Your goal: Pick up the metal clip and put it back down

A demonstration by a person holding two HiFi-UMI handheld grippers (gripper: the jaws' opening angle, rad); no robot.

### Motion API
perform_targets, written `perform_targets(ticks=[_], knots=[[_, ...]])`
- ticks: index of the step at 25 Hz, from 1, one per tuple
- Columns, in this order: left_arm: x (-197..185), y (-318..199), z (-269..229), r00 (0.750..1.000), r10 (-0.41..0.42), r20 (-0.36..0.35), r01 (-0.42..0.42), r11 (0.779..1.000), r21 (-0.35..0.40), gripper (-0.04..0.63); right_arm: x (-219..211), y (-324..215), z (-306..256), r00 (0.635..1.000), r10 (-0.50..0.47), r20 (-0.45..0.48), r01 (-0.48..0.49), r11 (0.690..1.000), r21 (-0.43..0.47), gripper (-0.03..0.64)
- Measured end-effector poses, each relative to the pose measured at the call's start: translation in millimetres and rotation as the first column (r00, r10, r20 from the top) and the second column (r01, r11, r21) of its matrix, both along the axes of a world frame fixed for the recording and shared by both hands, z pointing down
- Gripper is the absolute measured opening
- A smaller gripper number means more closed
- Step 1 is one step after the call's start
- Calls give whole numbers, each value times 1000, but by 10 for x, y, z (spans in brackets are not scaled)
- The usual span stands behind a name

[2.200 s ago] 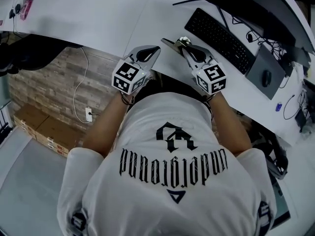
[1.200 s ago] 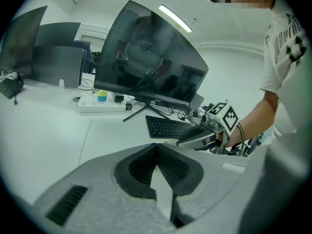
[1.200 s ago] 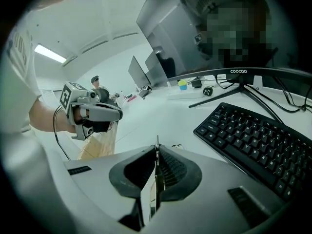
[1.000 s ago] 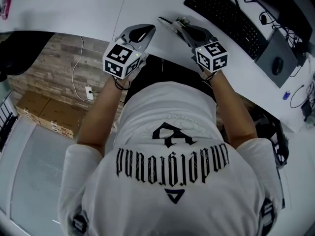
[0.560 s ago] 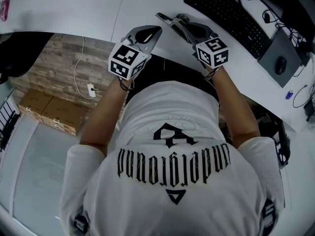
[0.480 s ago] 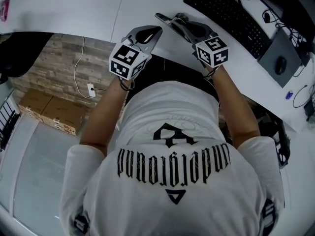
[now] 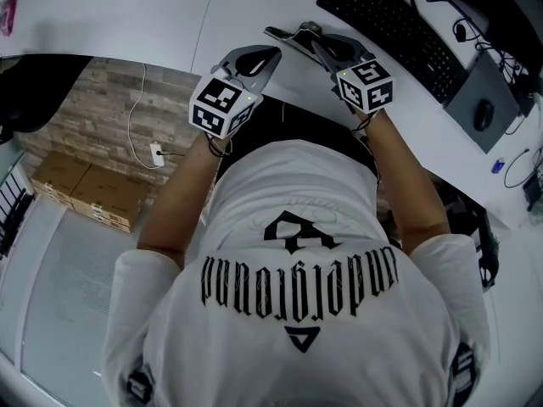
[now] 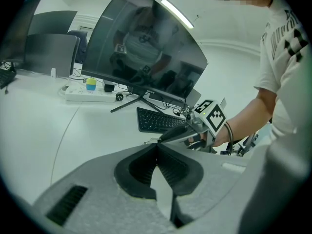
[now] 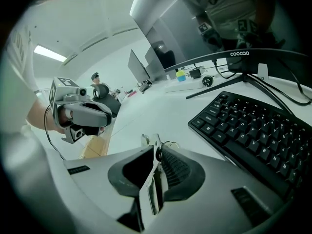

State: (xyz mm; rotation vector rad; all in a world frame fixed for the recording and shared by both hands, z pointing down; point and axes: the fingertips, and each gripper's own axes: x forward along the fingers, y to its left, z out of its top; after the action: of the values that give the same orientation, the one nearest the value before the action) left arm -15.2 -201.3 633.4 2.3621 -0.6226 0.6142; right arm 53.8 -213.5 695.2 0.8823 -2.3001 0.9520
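Your right gripper [image 9: 157, 152] is clamped on the metal clip [image 9: 152, 191], which pokes out toward 10 o'clock over the desk [image 7: 170, 15]. Lower it flat, then release gently. Your left gripper [image 8: 157, 147] waits, jaws together and empty.

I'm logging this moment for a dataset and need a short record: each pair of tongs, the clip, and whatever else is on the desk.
left tongs: shut, nothing between them
right tongs: shut on the metal clip
clip pose: held edge-on, one end sticking out past the tips
clip lifted clear: cannot tell
desk: white, both tongs over its near edge
keyboard: black, to the right of the right tongs
monitor: dark, behind the keyboard
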Motion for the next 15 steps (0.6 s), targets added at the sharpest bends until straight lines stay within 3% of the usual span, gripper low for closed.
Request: perform_targets(ticks=[5,15], knots=[[-21,3,-34,1000,-1,-3,1,1000,9,12,-20,9,-13,1000,-12,-2,12,1000,-5,48],[-181,37,-270,1000,-8,-10,9,998,65,12,47,-91,-292,998,42,-42,-39,996,77,92]])
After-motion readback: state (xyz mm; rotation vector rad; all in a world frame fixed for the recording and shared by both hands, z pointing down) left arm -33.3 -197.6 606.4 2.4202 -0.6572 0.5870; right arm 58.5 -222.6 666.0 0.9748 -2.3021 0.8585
